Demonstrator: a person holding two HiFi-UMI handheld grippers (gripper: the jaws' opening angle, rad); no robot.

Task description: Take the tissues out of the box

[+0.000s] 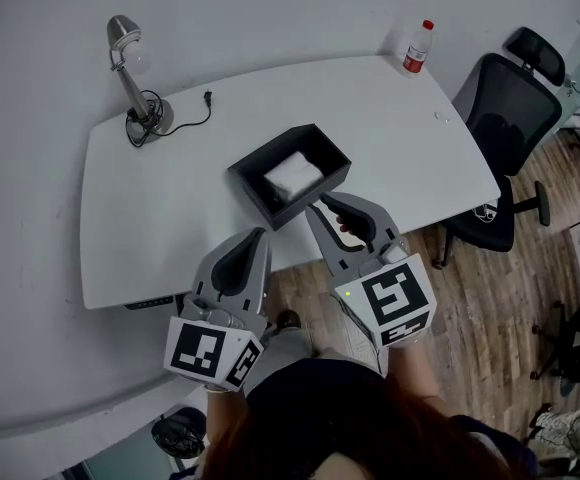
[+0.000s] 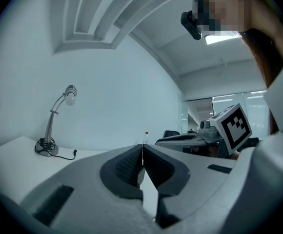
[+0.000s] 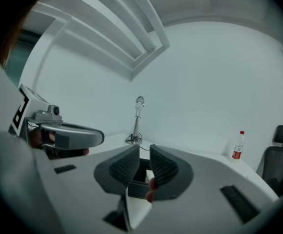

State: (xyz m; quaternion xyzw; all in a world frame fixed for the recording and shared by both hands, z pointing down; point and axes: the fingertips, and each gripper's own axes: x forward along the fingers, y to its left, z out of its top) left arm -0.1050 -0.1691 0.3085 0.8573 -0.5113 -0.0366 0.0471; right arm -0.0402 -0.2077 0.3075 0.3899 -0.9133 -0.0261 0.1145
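White table with a black box in the middle, white tissues inside it.
Left gripper has its jaws closed together, empty; right gripper, just beside the box's near side, has jaws slightly apart, holding nothing.
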